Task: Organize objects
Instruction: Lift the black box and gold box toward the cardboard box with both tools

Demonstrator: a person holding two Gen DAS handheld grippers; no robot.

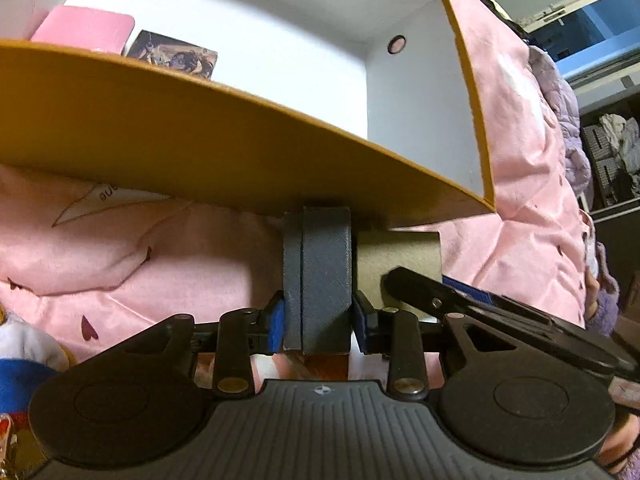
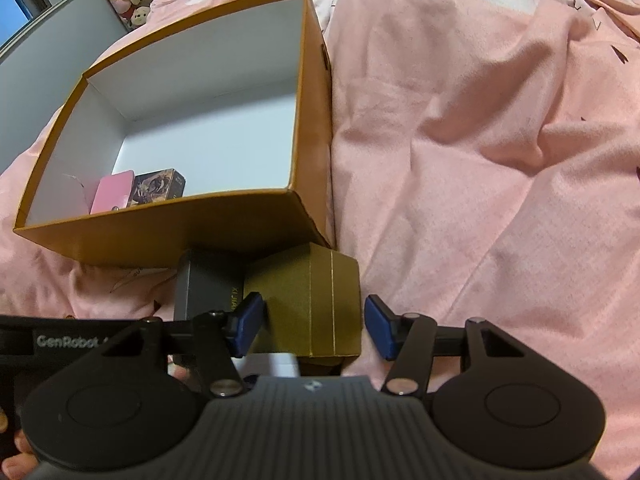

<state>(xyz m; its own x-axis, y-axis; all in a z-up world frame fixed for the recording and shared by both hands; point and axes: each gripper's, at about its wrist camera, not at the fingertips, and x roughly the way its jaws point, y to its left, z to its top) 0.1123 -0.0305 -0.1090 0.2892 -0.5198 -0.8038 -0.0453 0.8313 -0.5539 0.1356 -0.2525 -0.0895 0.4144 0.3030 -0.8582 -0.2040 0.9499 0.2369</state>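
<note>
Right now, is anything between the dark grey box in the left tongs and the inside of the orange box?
Yes. The orange box's near wall rises directly beyond the dark grey box held in the left tongs; it must go over that rim. The gold box sits beside it, not in the path.

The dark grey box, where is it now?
The dark grey box sits between the left claw pads, just outside the orange box, left of the gold box.
</note>
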